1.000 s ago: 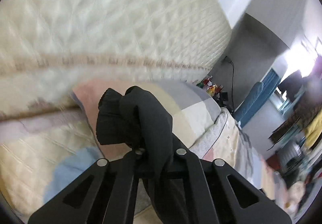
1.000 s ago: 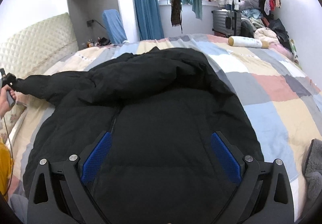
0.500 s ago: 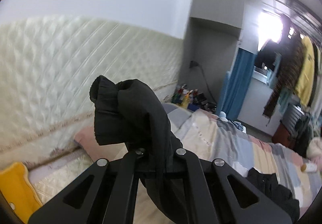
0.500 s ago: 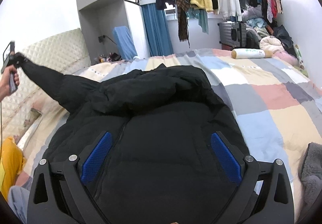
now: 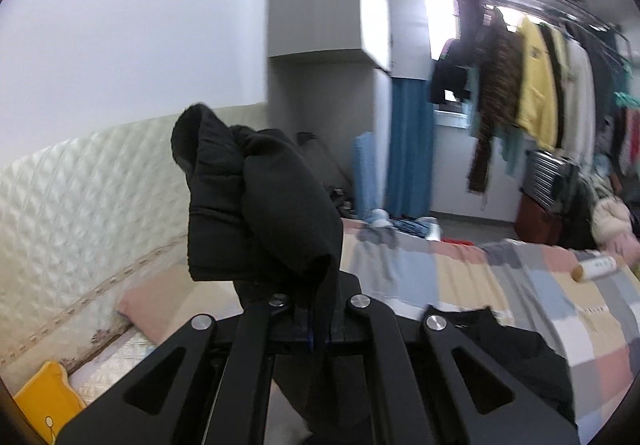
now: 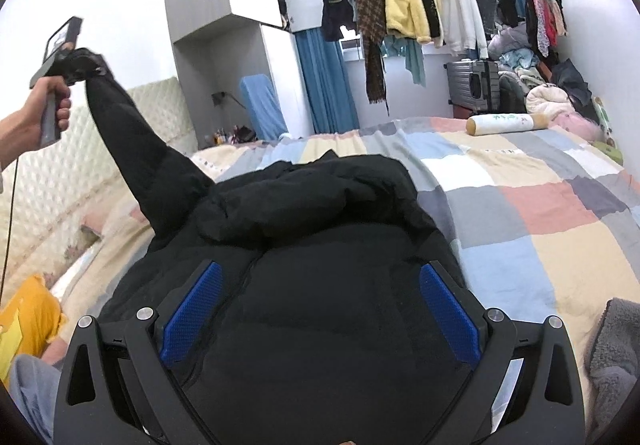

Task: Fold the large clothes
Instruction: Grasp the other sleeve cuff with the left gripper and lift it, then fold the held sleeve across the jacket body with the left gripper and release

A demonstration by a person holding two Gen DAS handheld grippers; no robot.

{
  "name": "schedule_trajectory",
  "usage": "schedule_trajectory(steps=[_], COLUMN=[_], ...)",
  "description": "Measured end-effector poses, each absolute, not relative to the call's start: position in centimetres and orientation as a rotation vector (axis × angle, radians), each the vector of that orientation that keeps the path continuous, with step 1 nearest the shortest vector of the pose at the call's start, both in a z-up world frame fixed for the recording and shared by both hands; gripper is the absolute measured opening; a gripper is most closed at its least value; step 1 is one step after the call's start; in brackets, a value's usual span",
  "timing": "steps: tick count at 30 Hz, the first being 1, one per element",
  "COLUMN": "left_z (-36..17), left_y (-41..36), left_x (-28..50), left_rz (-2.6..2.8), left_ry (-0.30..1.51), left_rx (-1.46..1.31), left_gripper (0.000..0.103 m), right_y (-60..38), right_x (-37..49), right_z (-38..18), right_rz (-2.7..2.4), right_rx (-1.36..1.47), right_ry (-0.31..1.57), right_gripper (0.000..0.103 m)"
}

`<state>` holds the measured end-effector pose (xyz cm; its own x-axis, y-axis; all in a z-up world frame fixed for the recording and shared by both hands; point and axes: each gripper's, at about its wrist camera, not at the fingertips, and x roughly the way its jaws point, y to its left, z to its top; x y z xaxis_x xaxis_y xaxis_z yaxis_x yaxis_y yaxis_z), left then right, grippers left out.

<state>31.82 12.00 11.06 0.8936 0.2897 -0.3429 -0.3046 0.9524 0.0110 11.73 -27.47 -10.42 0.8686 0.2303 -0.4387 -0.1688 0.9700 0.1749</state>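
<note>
A large black padded jacket [image 6: 320,245] lies spread on the patchwork bed quilt [image 6: 540,213]. My left gripper [image 5: 316,309] is shut on the cuff of the jacket's sleeve [image 5: 256,205], which bunches above its jaws. In the right wrist view the left gripper [image 6: 86,63] holds that sleeve [image 6: 136,149] raised high at the left, stretched up from the shoulder. My right gripper [image 6: 320,309] is open and empty, its blue pads [image 6: 192,317] spread wide just above the jacket's body.
A quilted cream headboard [image 6: 36,181] runs along the left. A yellow pillow [image 6: 24,321] and a pink pillow [image 5: 160,305] lie by it. Clothes hang on a rail [image 6: 420,5] at the back. A bolster [image 6: 504,123] and a grey blanket [image 6: 616,357] lie on the bed.
My left gripper has lifted the sleeve from low over the bed to high in the air and has turned toward the room. My right gripper stays open over the jacket.
</note>
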Motion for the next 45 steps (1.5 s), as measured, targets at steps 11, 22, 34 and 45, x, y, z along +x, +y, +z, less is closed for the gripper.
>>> schedule_trajectory(steps=[11, 22, 34, 45], left_z=[5.7, -6.4, -15.8, -15.7], left_y=[-4.3, -14.7, -19.2, -18.7], left_x=[34.6, 35.5, 39.2, 39.9], left_rz=[0.051, -0.143, -0.191, -0.214], left_ry=[0.392, 0.437, 0.598, 0.729], left_rx=[0.070, 0.096, 0.212, 0.136], left_gripper=[0.003, 0.003, 0.002, 0.004], right_y=[-29.6, -31.3, -32.2, -31.7], right_x=[11.2, 11.7, 13.7, 14.5], right_z=[-10.1, -10.6, -12.5, -13.3], right_rz=[0.216, 0.224, 0.228, 0.212], right_rx=[0.191, 0.247, 0.295, 0.284], right_ry=[0.449, 0.467, 0.539, 0.580], right_gripper=[0.101, 0.101, 0.101, 0.101])
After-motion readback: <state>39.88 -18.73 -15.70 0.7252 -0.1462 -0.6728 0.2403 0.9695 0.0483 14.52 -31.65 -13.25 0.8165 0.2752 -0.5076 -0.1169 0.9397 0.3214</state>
